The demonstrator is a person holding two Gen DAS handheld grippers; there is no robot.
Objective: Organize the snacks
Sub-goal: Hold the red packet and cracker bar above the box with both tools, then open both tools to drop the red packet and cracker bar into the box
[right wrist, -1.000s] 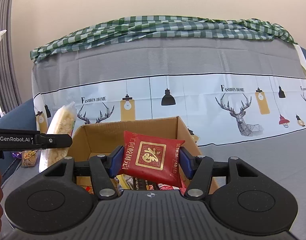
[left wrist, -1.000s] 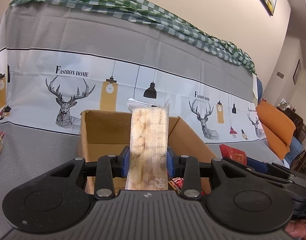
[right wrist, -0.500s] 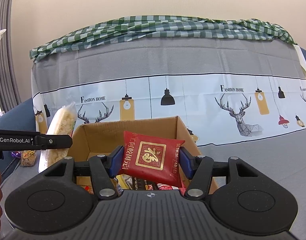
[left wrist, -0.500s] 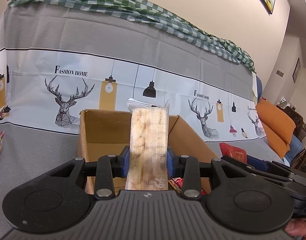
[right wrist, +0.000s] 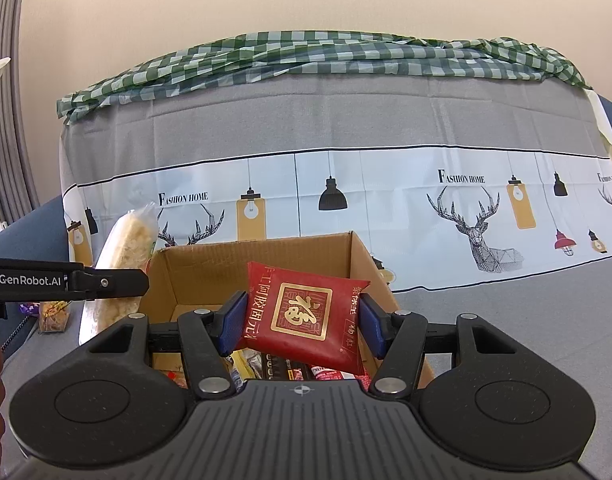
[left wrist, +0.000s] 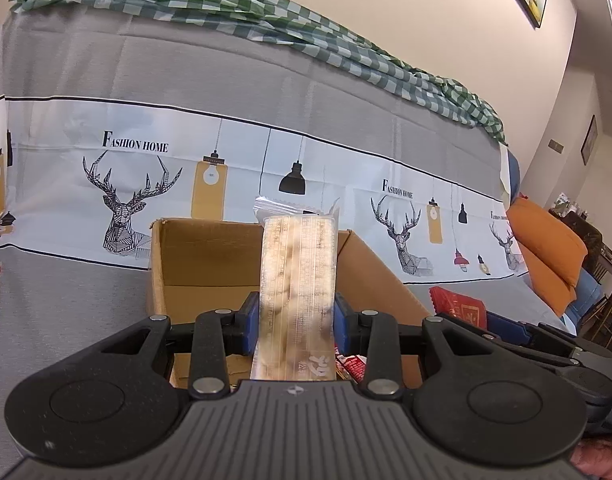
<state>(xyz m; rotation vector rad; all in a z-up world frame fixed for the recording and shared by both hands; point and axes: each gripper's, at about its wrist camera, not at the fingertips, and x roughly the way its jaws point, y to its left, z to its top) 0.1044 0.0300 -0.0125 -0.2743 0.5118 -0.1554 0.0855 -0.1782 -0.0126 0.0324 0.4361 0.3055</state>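
My left gripper is shut on a long clear pack of pale biscuits, held upright above the open cardboard box. In the right wrist view my right gripper is shut on a red pouch with a gold character, also over the cardboard box. Several snack packets lie inside the box. The biscuit pack and the left gripper's arm show at the left of that view. The red pouch and the right gripper's arm show at the right of the left wrist view.
The box stands on a grey cloth-covered sofa seat with a deer-print backrest and a green checked cloth on top. A small snack bag lies at the left on the seat. Orange cushions sit at the right.
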